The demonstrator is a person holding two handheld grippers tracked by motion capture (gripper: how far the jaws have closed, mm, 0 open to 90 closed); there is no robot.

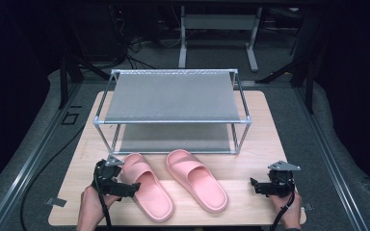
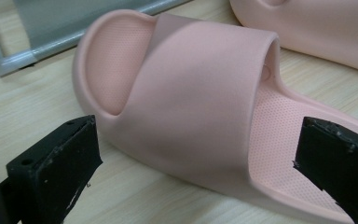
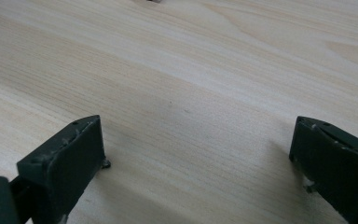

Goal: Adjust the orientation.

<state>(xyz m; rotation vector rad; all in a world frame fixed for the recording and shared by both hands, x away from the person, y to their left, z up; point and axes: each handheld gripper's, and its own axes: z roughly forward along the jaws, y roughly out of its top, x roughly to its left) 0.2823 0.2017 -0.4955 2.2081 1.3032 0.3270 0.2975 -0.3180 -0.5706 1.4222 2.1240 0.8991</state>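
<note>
Item: left pink slipper (image 2: 191,107), lying on the bench (image 1: 250,207) between our left tool's (image 1: 130,189) parted jaws. Right tool (image 1: 256,185), jaws apart, is idling over bare wood. Risk: we are straddling soft foam; closing off-centre could squeeze it out sideways.
</note>
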